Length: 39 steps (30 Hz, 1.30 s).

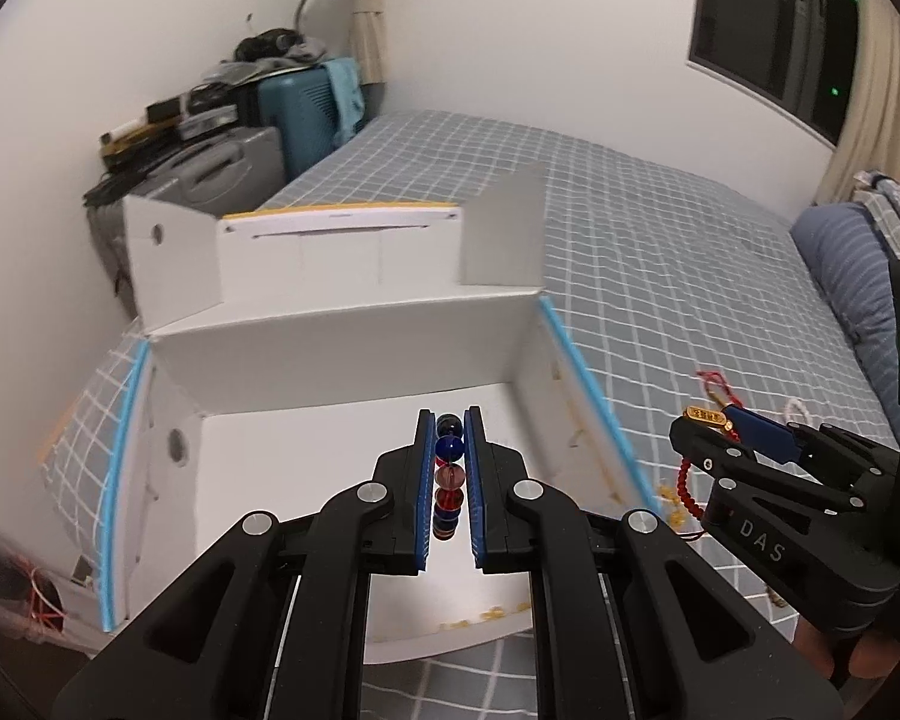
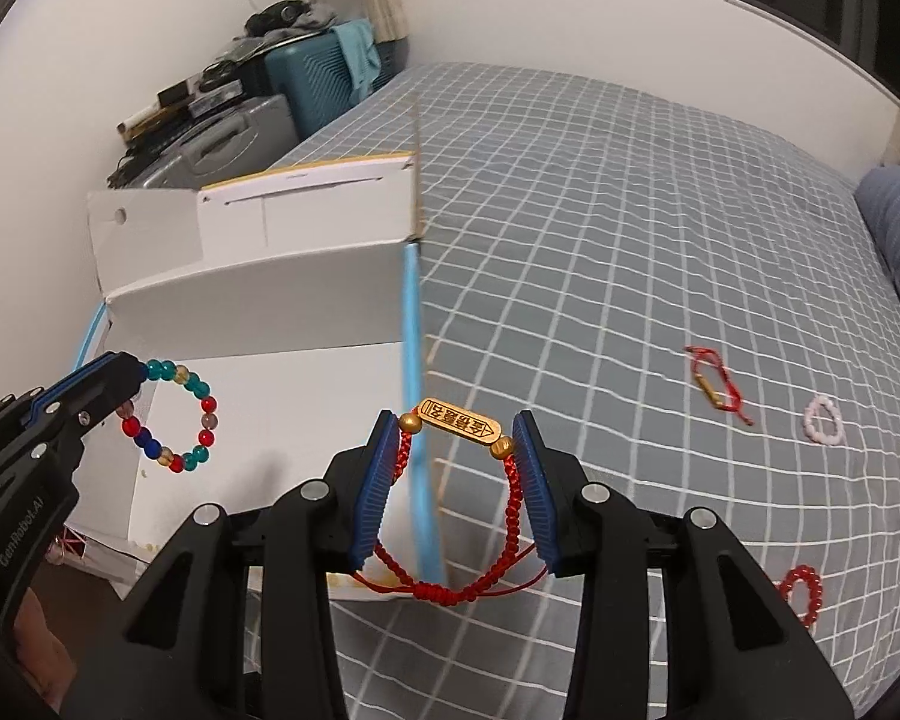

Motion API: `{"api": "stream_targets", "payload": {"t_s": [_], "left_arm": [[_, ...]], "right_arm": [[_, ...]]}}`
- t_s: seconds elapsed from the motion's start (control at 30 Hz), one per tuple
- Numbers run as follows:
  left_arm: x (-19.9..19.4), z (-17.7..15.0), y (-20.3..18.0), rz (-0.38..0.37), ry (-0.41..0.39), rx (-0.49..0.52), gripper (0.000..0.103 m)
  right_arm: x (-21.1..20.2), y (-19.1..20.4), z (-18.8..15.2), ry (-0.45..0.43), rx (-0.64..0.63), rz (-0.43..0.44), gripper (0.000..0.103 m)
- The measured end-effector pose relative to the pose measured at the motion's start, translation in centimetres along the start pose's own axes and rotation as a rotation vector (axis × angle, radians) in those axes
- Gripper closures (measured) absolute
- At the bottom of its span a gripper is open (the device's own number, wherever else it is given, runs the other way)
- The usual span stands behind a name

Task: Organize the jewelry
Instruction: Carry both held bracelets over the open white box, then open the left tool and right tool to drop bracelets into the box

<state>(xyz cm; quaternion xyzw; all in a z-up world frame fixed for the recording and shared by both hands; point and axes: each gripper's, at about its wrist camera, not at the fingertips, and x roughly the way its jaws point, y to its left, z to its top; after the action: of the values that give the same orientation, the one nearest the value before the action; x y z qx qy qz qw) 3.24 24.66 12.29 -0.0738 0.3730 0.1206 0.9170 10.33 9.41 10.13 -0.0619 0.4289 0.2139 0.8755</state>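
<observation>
Left wrist: left tongs (image 1: 450, 468) clamp glassy round-bead bracelet (image 1: 449, 474) | right tongs (image 2: 459, 483) grip braided red cord bracelet (image 2: 450, 516)

Open white box (image 1: 354, 396): top unobstructed, you enter from above; floor bare save small yellow bits near front edge. Raised lid (image 1: 336, 252) stands upright behind, blocks far side. Blue-edged right wall (image 1: 588, 396) separates box interior from checked bedspread (image 2: 630, 240). Your left gripper (image 1: 450, 420) hangs over interior; your right gripper (image 2: 459, 438) hangs above that wall. Bedspread right of box wide, flat; scattered obstacles there: red cord bracelet (image 2: 714, 384), pale bead ring (image 2: 822, 420), red bead ring (image 2: 801, 594). Luggage pile (image 1: 210, 138) beyond lid, well apart.
</observation>
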Motion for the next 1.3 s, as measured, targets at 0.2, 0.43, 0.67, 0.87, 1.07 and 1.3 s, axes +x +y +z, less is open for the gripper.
{"api": "stream_targets", "payload": {"t_s": [0.2, 0.43, 0.67, 0.87, 1.07, 1.3], "left_arm": [[1.2, -0.6, 2.8, 0.037, 0.028, -0.030, 0.094], [2.3, -1.5, 6.0, 0.080, 0.061, -0.063, 0.094], [4.6, -2.4, 8.0, 0.103, 0.124, -0.079, 0.094], [6.3, -3.3, 9.0, 0.120, 0.165, -0.084, 0.094], [6.8, -3.6, 9.4, 0.119, 0.185, -0.090, 0.094], [6.9, -3.7, 9.6, 0.145, 0.194, -0.091, 0.090]], "right_arm": [[1.1, 3.1, 0.4, 0.002, -0.038, 0.030, 0.065], [3.4, 6.5, 0.3, 0.025, -0.091, 0.042, 0.065], [6.6, 7.9, -0.3, 0.075, -0.111, 0.065, 0.065], [8.3, 8.1, -0.8, 0.105, -0.110, 0.060, 0.065], [9.2, 8.4, -1.0, 0.125, -0.117, 0.054, 0.065], [8.8, 9.1, -1.0, 0.103, -0.138, 0.040, 0.047]]}}
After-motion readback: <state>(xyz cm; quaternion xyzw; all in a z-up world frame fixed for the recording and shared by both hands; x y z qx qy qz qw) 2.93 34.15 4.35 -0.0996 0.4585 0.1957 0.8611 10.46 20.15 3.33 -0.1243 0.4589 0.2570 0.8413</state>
